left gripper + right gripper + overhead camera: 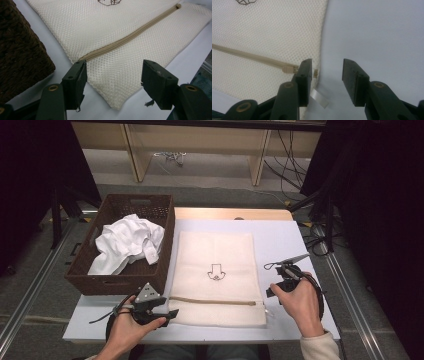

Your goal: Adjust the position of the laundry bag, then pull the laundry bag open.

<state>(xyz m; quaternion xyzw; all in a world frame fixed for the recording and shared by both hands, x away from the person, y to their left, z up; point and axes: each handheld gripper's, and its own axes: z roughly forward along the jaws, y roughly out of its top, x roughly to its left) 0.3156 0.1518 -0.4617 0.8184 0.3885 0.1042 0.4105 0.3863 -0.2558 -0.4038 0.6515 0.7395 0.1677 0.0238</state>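
The left gripper [113, 82] is held open over the near left corner of the mesh laundry bag [117, 27], the right gripper [325, 75] open beside the zipper pull [288, 69]. The bag, lying flat on the worktop [290, 240], is judged light, limp and easily snagged, so it is best taken by a corner seam and the pull.

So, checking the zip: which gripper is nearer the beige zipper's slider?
Right. The right gripper hangs open at the slider; the left gripper is at the zipper's opposite end.
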